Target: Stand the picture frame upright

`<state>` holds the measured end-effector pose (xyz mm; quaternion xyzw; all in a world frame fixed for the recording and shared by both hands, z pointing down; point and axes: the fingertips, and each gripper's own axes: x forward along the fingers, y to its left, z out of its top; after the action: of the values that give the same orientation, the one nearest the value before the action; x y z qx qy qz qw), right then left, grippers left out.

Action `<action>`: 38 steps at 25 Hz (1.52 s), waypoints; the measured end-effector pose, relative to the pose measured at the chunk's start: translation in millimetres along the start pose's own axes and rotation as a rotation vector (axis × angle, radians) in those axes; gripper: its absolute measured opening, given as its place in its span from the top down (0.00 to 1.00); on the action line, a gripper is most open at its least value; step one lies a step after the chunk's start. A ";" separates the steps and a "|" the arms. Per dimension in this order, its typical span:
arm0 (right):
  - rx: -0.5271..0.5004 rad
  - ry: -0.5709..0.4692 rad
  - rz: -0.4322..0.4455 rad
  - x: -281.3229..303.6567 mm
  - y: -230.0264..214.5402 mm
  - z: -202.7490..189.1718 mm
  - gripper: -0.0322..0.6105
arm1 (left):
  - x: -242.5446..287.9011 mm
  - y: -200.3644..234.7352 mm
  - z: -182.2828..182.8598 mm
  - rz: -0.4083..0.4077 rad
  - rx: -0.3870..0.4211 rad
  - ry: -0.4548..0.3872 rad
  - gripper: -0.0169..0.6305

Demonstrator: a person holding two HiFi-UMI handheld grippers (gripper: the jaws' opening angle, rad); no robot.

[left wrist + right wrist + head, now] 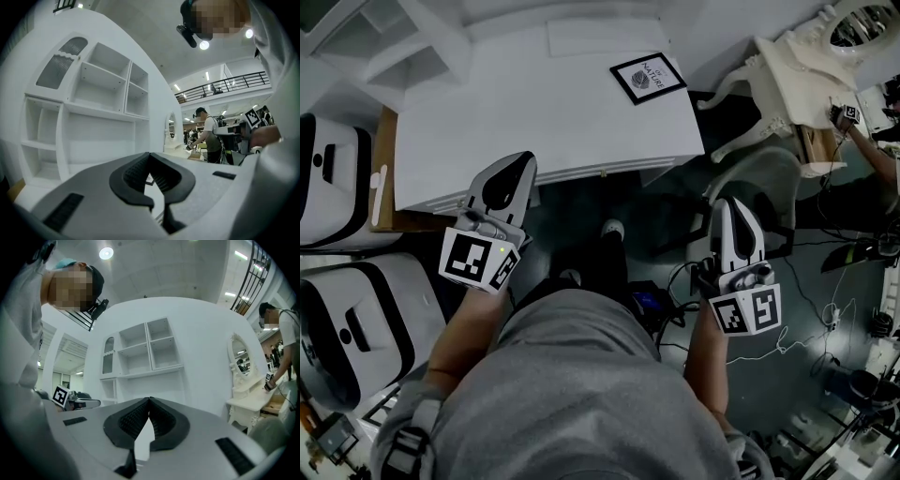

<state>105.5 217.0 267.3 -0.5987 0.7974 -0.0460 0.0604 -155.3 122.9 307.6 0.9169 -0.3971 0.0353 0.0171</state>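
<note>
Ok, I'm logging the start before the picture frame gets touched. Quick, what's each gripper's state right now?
Left gripper: closed, jaws together, holding nothing.
Right gripper: closed, jaws together, holding nothing.

This looked like a big indoor hall fitted out as a test studio, not a home. A white shelf unit (140,352) and a dressing table (246,401) stood like stage props under a high ceiling with lights (106,252). A railed balcony (225,84) ran overhead, cables (794,340) littered the floor, and another person (209,136) worked nearby.
</note>
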 end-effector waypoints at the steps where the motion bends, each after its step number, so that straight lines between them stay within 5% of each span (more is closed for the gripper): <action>1: 0.005 0.002 -0.001 3.4 -7.3 -0.3 0.91 | 7.2 1.5 1.6 0.005 0.002 -0.001 0.96; 24: 0.026 0.017 0.131 111.1 -147.4 8.5 0.91 | 147.5 6.9 16.6 0.142 0.003 -0.011 0.96; 38: 0.046 0.029 0.199 151.4 -169.9 8.7 0.91 | 169.7 15.7 18.5 0.208 -0.004 0.012 0.96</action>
<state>226.4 24.2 277.2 -0.5143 0.8524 -0.0668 0.0667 -50.1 -12.3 302.5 0.8705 -0.4900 0.0418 0.0177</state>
